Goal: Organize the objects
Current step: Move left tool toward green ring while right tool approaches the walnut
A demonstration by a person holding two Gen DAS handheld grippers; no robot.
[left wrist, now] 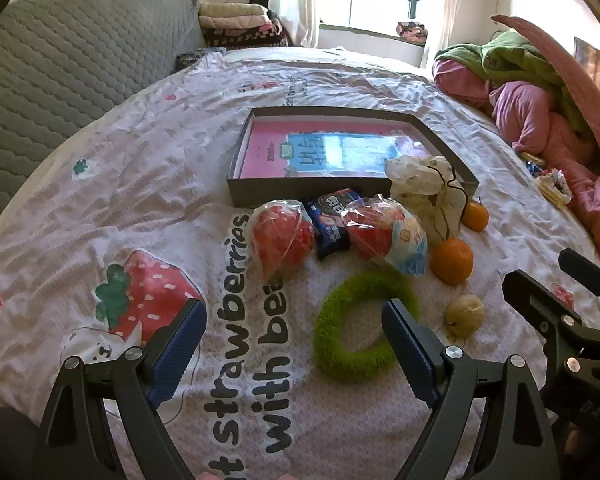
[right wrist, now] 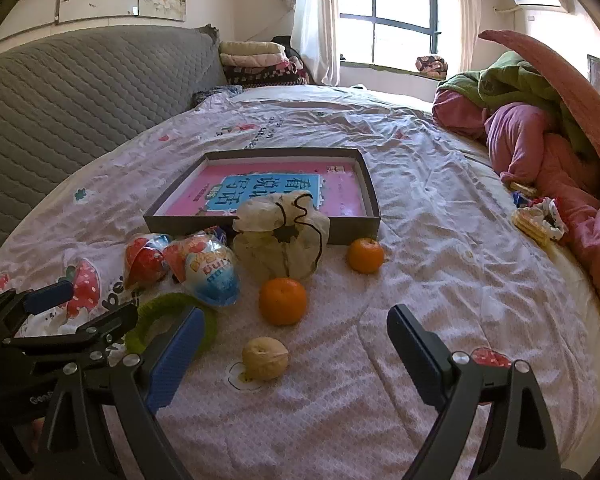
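Observation:
A grey shallow box (left wrist: pixel 300 196) (right wrist: pixel 260 229) with a pink book inside lies on the bed. In front of it lie two wrapped red egg toys (left wrist: pixel 280 236) (left wrist: pixel 384 232), a dark snack pack (left wrist: pixel 330 224), a crumpled pale bag (left wrist: pixel 428 196) (right wrist: pixel 280 236), two oranges (left wrist: pixel 452 260) (left wrist: pixel 475 216) (right wrist: pixel 282 300) (right wrist: pixel 365 255), a walnut (left wrist: pixel 464 314) (right wrist: pixel 265 358) and a fuzzy green ring (left wrist: pixel 356 352) (right wrist: pixel 168 304). My left gripper (left wrist: pixel 294 344) is open just before the ring. My right gripper (right wrist: pixel 296 346) is open around the walnut's near side.
A grey quilted headboard (left wrist: pixel 72 64) runs along the left. Piled pink and green blankets (left wrist: pixel 540 112) (right wrist: pixel 540 128) sit at the right, with small wrappers (right wrist: pixel 536 220) beside them. Folded blankets (right wrist: pixel 256 60) and a window lie beyond. The right gripper shows in the left wrist view (left wrist: pixel 560 312).

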